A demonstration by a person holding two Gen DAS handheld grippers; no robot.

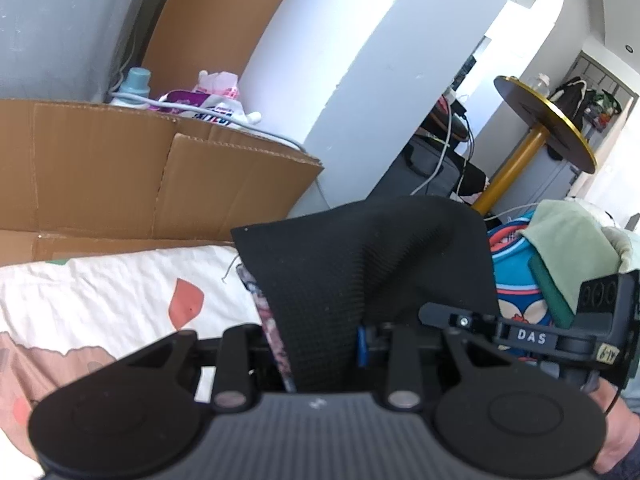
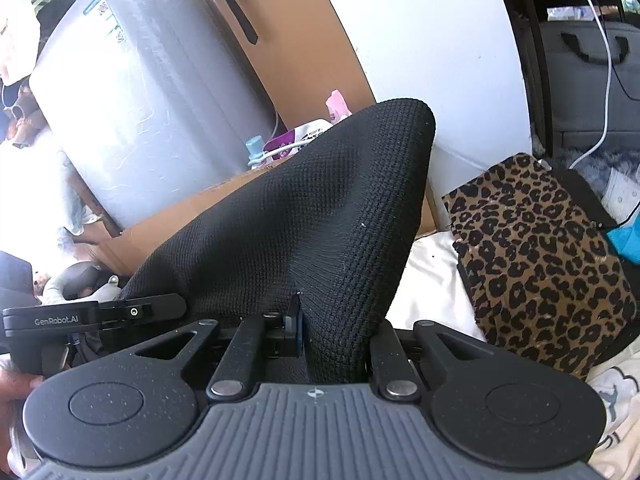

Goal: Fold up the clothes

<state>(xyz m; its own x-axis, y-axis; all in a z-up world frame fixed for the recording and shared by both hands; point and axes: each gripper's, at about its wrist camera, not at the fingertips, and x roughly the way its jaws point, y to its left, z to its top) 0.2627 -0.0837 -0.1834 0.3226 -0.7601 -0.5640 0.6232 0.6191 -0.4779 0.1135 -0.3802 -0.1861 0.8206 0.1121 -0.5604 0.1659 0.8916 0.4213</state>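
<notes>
Holding the black knit garment (image 1: 360,272) between them, both grippers carry it above the bed sheet (image 1: 112,288). The left gripper (image 1: 320,344) is clamped on a thick bunch that also takes in a patterned layer; that extra cloth could drag along and spoil the fold. Ahead of the right gripper (image 2: 334,340), clamped on a thinner edge, the knit stands up in a peak; such a shallow bite may slip, or the hem may snag the leopard-print cloth (image 2: 540,264) just right of it.
</notes>
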